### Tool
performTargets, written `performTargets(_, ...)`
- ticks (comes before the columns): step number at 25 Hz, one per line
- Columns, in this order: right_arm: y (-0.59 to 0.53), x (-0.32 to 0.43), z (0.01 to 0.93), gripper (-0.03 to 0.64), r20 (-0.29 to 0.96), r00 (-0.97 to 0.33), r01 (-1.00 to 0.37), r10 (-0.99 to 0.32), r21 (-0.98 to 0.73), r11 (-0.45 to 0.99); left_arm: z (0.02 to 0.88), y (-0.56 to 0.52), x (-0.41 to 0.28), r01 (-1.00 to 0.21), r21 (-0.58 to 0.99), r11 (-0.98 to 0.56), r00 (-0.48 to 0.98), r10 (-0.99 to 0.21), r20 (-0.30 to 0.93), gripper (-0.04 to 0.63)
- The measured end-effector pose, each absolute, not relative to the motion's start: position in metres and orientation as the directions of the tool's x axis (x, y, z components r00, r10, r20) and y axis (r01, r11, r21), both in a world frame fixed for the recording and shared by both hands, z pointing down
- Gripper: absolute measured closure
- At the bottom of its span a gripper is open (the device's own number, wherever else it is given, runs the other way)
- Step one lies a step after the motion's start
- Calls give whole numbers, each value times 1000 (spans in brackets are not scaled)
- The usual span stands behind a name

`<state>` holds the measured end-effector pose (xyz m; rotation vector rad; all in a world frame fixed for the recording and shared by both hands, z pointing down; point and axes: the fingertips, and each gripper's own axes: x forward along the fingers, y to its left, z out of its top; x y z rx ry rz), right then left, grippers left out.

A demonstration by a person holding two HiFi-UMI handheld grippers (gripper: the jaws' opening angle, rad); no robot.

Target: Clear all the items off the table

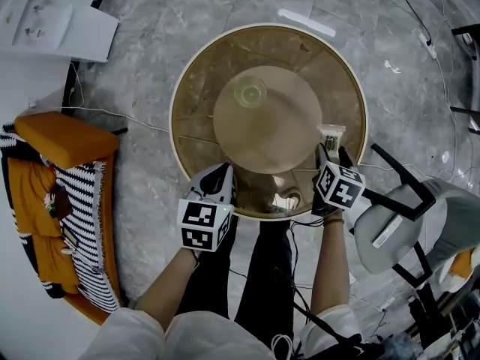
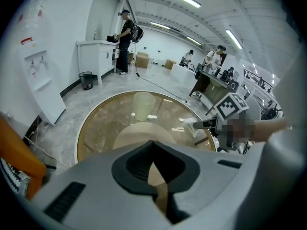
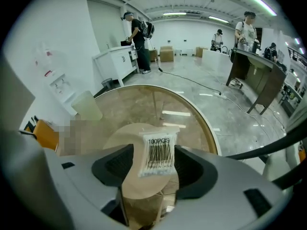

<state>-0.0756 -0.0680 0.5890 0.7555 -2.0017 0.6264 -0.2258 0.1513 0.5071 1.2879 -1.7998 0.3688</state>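
Note:
A round glass table [image 1: 180,88] with a tan base [image 1: 266,118] under the glass holds a translucent cup [image 1: 250,93] near its far side. A small packet of cotton swabs [image 1: 331,136] with a barcode lies at the right rim. My right gripper [image 1: 330,156] is at that packet. In the right gripper view the packet [image 3: 158,153] stands between the wide jaws, with a clear gap to the left pad [image 3: 115,164]. My left gripper [image 1: 217,180] hovers over the table's near edge with its fingertips [image 2: 153,150] together and nothing held. The cup [image 2: 144,104] shows ahead of it.
An orange cushion and striped fabric [image 1: 64,137] lie on the floor at the left. A grey chair [image 1: 405,216] stands at the right, close to my right arm. A white box [image 1: 52,21] sits top left. Cables run across the marble floor. People stand far off.

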Motion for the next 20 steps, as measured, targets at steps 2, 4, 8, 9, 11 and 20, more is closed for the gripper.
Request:
performTargets(2,-69,-77,602,328,875,-416,-705,-247,-138,696,513,153,-225,-873,234,428,-88,-611,787,588)
performTargets(4,-72,-78,612,319,884,-400,-699,-242,-123,705,516,154,-223,-873,232,429,-87,-605,791,588)
performTargets(8,-77,-77,624,318,903,-361,-705,-235,-100,702,519,153,-222,-876,231,423,-80,-600,796,588)
performTargets(9,-78,-77,626,318,907,-351,-707,-234,-93,701,519,152,-222,-877,231,421,-78,-600,796,588)
performTargets(11,-78,-77,628,318,912,-336,-702,-236,-75,708,518,151,-223,-879,232,416,-75,-602,795,588)
performTargets(20,-78,-78,619,379,922,-325,-699,-211,-84,710,513,143,-217,-898,218,381,-63,-603,795,588)
